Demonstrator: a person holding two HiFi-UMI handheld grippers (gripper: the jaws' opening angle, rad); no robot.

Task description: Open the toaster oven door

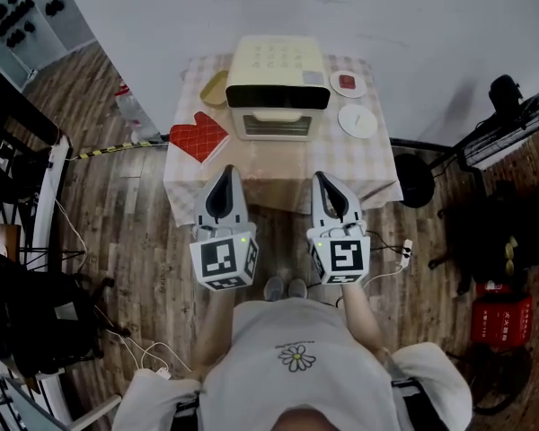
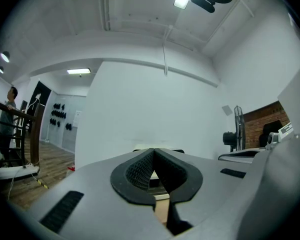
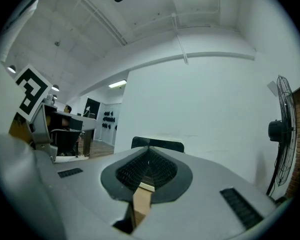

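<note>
toaster oven [image 1: 277,97], cream in colour, sits at the back of a small surface [image 1: 359,164] with a checked cloth on it, close to the white wall. its door [image 1: 272,124] faces the person and looks shut. the top of the oven has pale marks in rows, but they are too small to read.

a red oven mitt [image 1: 198,137] lies on the surface to the left of the oven, near the edge. a yellow dish [image 1: 215,88] sits just beside the oven's left side. on the right are a small plate [image 1: 348,83] with something red on it and, nearer the person, a plain white plate [image 1: 357,120].

the left claw [image 1: 226,172] and the right claw [image 1: 322,180] are held side by side at the near edge of the surface, both pointing at the oven and well apart from it. in the left gripper view the left claw [image 2: 153,152] has its two black pads pressed together with nothing held. in the right gripper view the right claw [image 3: 149,153] is pressed together too, and holds nothing.

each claw has a cube with black and white squares, the left cube [image 1: 223,260] and the right cube [image 1: 341,259].

the person's shirt has a little flower [image 1: 297,357] printed on it. a red box [image 1: 503,320] on the wooden floor at the right has writing, too small to read. a tall fan [image 3: 282,129] stands by the wall in the right gripper view.
</note>
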